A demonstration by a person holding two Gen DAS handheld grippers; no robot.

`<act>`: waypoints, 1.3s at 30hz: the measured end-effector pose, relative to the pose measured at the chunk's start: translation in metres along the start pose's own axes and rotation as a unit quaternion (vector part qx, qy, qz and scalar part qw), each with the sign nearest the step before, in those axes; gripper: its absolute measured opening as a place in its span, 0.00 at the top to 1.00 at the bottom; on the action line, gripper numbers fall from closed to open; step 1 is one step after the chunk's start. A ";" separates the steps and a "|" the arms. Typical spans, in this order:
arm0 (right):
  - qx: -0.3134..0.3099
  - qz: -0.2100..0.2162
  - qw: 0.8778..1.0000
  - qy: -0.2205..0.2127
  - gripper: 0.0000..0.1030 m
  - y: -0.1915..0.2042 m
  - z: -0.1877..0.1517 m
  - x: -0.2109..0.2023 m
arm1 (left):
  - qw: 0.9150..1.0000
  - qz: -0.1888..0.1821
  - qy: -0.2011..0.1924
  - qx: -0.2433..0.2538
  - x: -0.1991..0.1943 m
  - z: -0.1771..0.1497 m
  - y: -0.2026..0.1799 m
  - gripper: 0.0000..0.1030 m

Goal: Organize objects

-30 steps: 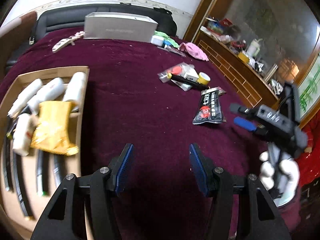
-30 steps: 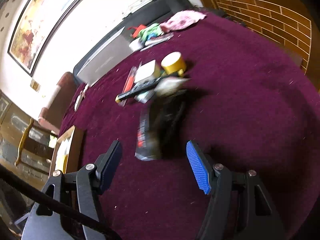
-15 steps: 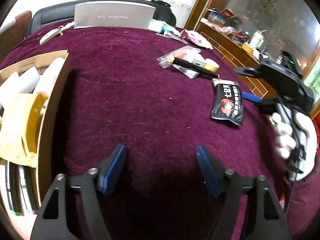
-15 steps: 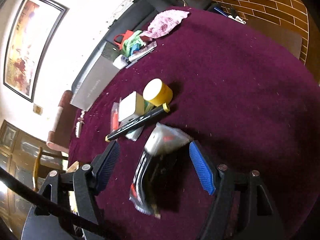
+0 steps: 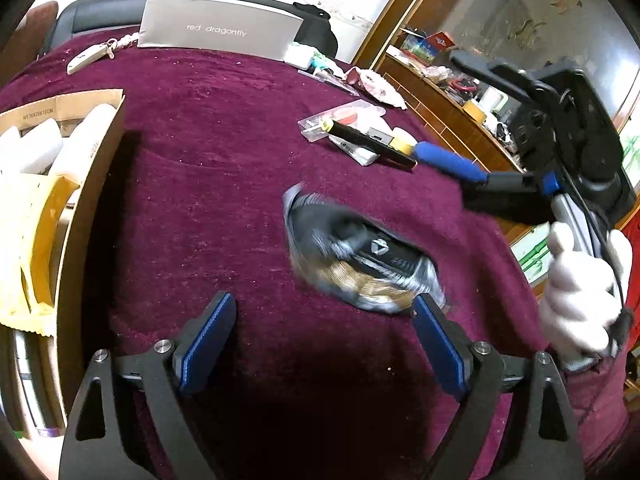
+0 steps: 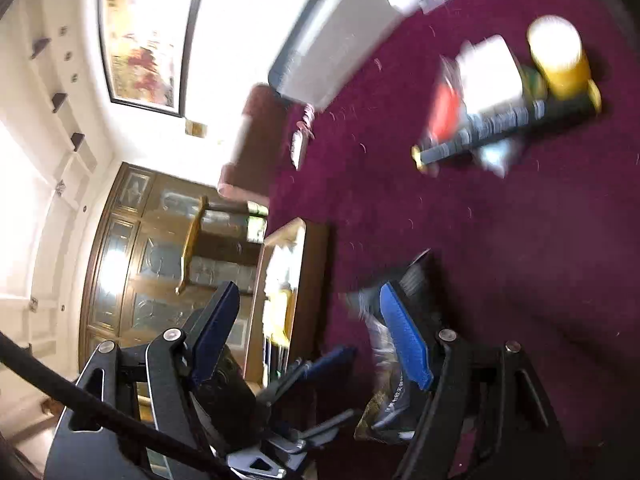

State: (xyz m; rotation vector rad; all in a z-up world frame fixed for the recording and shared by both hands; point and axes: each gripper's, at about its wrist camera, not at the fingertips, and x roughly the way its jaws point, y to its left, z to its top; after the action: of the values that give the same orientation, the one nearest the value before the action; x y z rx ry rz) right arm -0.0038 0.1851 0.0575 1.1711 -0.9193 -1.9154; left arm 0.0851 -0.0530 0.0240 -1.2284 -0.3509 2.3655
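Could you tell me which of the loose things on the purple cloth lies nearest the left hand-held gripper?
The blurred black snack packet, just ahead of the left hand-held gripper; the black marker lies farther back.

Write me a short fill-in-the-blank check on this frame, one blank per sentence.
1. The cardboard box lies to the ____ of the left gripper.
2. The tablecloth is dark ____.
3. The left gripper's jaws stand ____, with nothing between them.
4. The black marker has a ____ cap.

Missing words: left; red; open; yellow
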 end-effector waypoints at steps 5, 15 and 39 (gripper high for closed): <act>-0.036 -0.163 0.984 -0.058 0.24 -0.005 0.021 -0.016 | 1.000 -0.014 -0.004 -0.011 -0.002 0.000 0.003 0.16; -0.050 -0.234 0.970 -0.042 0.24 -0.025 0.062 0.018 | 0.999 -0.036 -0.011 -0.029 -0.004 0.000 0.009 0.15; -0.064 -0.266 0.961 0.028 0.20 -0.046 0.065 0.044 | 0.998 -0.043 -0.014 -0.036 -0.005 0.000 0.011 0.15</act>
State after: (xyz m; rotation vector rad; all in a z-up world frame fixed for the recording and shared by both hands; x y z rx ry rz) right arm -0.0879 0.1844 0.0223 1.4911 -0.4620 -2.3033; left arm 0.0844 -0.0652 0.0223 -1.1880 -0.4922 2.3159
